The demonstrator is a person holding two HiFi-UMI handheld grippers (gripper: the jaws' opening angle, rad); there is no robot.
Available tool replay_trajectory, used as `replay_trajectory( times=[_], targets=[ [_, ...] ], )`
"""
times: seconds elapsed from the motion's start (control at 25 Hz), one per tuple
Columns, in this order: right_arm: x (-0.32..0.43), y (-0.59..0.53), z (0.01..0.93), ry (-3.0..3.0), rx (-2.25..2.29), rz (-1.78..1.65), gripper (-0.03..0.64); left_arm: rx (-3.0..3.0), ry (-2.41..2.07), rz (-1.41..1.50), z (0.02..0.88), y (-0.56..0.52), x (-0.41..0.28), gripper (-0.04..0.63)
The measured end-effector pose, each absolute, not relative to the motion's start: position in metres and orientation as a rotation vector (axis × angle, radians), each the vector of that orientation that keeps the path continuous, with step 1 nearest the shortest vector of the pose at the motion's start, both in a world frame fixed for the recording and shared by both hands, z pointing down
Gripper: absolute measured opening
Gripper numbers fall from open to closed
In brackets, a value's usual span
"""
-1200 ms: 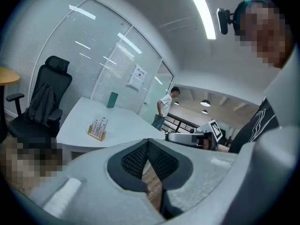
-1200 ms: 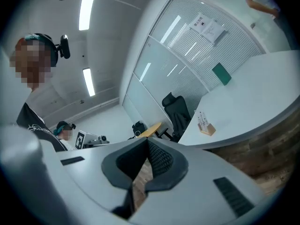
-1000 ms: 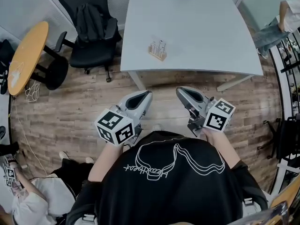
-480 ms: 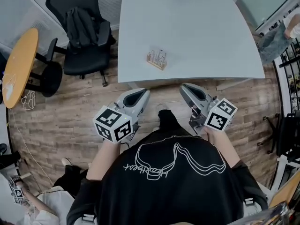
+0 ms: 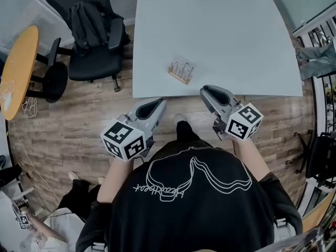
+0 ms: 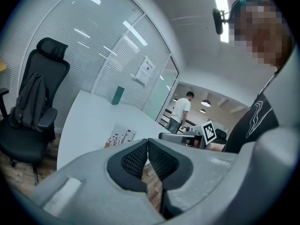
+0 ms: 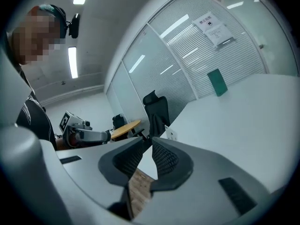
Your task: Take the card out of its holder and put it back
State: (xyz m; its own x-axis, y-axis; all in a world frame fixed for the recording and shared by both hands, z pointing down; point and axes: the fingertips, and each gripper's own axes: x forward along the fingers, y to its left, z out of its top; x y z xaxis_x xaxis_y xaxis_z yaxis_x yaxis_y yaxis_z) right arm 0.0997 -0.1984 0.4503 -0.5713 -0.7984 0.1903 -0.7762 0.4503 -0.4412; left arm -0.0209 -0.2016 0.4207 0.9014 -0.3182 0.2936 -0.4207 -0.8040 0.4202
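**Both grippers reach the table edge, card untouched**

Over the last second the person has stepped up to the table (image 5: pixel 226 30), and its near edge now lies just ahead of both tools.

The left hand-held gripper (image 5: pixel 159 105) has come forward over the wood floor (image 5: pixel 68 119), short of the near edge. Its jaws are pressed together with nothing between them.

The holder (image 5: pixel 179 78) stands close to the near edge, toward the left corner, with the card (image 5: pixel 183 67) upright in it.

The right hand-held gripper (image 5: pixel 206 92) has its tip at the near edge, just right of the holder. Its jaws have just been opening and now stand slightly apart, with nothing between them. This looks like preparation to pinch the card, so the removal has not begun.

Around them, a side table (image 5: pixel 18 70) and a black chair (image 5: pixel 92 35) stand to the left. The table is otherwise almost bare, and glass walls (image 6: pixel 93 46) enclose the room.
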Motion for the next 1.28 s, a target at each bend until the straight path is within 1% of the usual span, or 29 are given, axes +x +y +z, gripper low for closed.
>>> replay_trajectory(
  times=[0.16,0.28,0.6,1.0,1.16,1.28],
  targets=[
    [0.109,-0.223,0.468,2.673,-1.469,-0.784,0.069,2.535,-0.545,0.273,0.432,-0.216,-0.021,0.012],
    [0.112,-0.239,0.482,2.719,-1.487,-0.764,0.094,2.522,-0.55,0.281,0.439,-0.225,-0.021,0.012],
    [0.108,-0.275,0.513,2.806,-1.509,-0.767,0.121,2.467,-0.597,0.292,0.457,-0.239,-0.029,0.012],
    [0.087,-0.297,0.535,2.928,-1.468,-0.688,0.112,2.431,-0.665,0.319,0.467,-0.252,-0.045,0.012],
    [0.081,-0.303,0.54,2.943,-1.451,-0.691,0.078,2.41,-0.683,0.307,0.471,-0.258,-0.048,0.012],
    [0.08,-0.305,0.543,2.946,-1.456,-0.69,0.072,2.396,-0.684,0.297,0.473,-0.259,-0.049,0.012]
  ],
)
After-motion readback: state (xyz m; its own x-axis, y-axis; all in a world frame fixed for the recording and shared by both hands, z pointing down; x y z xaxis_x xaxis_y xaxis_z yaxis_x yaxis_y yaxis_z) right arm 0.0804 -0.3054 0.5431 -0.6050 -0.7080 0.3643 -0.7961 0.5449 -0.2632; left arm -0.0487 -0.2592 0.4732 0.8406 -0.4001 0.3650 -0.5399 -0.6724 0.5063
